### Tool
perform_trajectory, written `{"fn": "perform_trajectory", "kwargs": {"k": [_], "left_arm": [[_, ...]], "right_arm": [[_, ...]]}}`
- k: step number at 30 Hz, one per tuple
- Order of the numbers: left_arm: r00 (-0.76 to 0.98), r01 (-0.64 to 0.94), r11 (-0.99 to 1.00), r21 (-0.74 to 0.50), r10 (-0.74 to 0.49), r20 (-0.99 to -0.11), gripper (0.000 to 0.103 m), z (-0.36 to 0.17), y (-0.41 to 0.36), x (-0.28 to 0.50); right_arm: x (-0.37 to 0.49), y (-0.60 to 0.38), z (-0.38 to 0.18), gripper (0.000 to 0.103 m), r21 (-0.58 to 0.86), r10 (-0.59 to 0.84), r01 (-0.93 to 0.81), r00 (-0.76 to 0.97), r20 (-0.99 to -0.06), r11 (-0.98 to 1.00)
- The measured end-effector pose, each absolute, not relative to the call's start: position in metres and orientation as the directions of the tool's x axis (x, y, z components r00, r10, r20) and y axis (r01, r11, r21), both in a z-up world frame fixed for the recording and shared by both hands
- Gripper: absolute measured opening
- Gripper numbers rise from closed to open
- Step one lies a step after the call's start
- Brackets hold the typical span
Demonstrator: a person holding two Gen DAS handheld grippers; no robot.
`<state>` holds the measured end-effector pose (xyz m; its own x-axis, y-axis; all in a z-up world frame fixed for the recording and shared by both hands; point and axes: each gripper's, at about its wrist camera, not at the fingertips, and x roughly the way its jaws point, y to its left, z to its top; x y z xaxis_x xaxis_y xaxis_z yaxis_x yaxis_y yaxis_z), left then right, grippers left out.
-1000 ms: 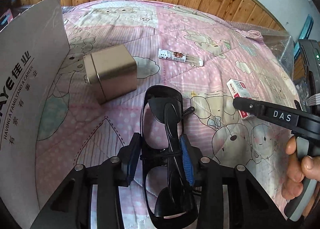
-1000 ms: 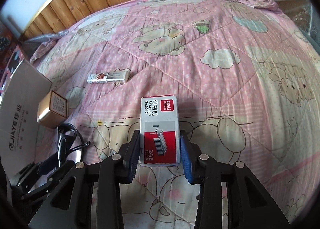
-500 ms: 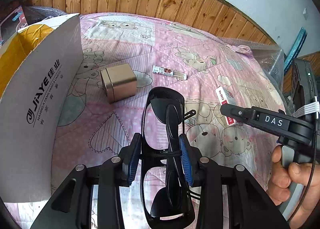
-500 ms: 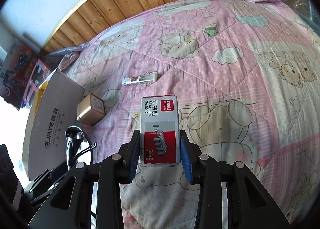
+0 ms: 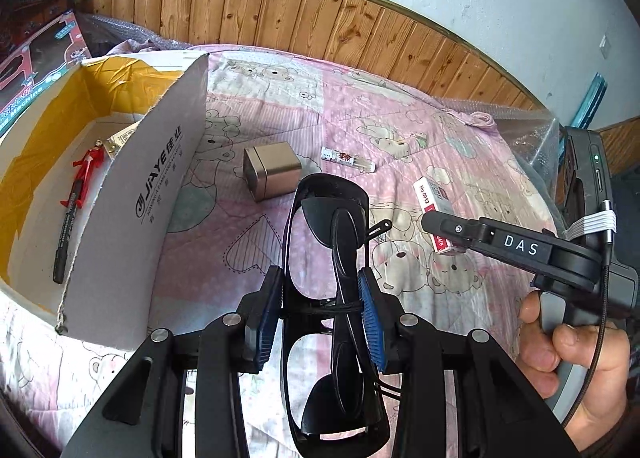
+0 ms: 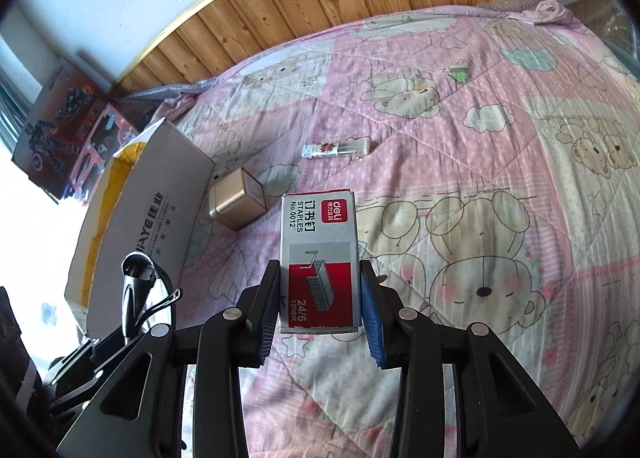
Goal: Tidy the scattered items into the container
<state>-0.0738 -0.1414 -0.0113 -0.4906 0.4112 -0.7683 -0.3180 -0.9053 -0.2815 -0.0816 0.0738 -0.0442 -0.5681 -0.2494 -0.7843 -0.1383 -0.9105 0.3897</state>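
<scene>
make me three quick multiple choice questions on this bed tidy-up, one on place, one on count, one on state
1. Where is the square gold metal tin?
A. inside the box
B. on the pink quilt beside the white cardboard box
C. in a gripper

2. How many loose items lie on the quilt?
A. two
B. four
C. none

3. What is the left gripper doing?
A. open, empty
B. shut on the staples box
C. shut on folded black sunglasses

Answers: B, it sits just outside the box wall; A, only the tin and the clear tube; C, both pads press the frame.

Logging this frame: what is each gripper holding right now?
Left gripper: closed on black glasses.
Right gripper: closed on staples box.
</scene>
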Motion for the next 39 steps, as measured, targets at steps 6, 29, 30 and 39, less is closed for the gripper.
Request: {"fn": "perform_trajectory", "kwargs": {"k": [6, 29, 30, 39], "left_arm": [[-0.516, -0.318, -0.902, -0.292, 0.423, -0.745, 0.039, 0.005, -0.154, -0.063], [-0.588, -0.303, -0.909, -0.287, 0.415, -0.694, 0.039, 0.041, -0.189, -0.029], [-0.589, -0.301, -0.908, -0.290, 0.417, -0.692, 0.039, 0.042, -0.191, -0.028], [-0.578, -0.285, -0.893, -0.347, 0.449, -0.681, 0.039, 0.050, -0.208, -0.026]], "right_arm": [[-0.073, 0.055, -0.036, 0.039, 0.382, -0.258, -0.106, -0.573, -0.778, -0.918], [-0.033, 0.005, -0.018, 0.039, 0.361, -0.291, -0.006, -0.579, -0.761, -0.932], [-0.032, 0.003, -0.017, 0.039, 0.360, -0.294, 0.000, -0.579, -0.761, -0.933], [-0.024, -0.021, -0.009, 0.039, 0.355, -0.318, 0.053, -0.578, -0.752, -0.933]]}}
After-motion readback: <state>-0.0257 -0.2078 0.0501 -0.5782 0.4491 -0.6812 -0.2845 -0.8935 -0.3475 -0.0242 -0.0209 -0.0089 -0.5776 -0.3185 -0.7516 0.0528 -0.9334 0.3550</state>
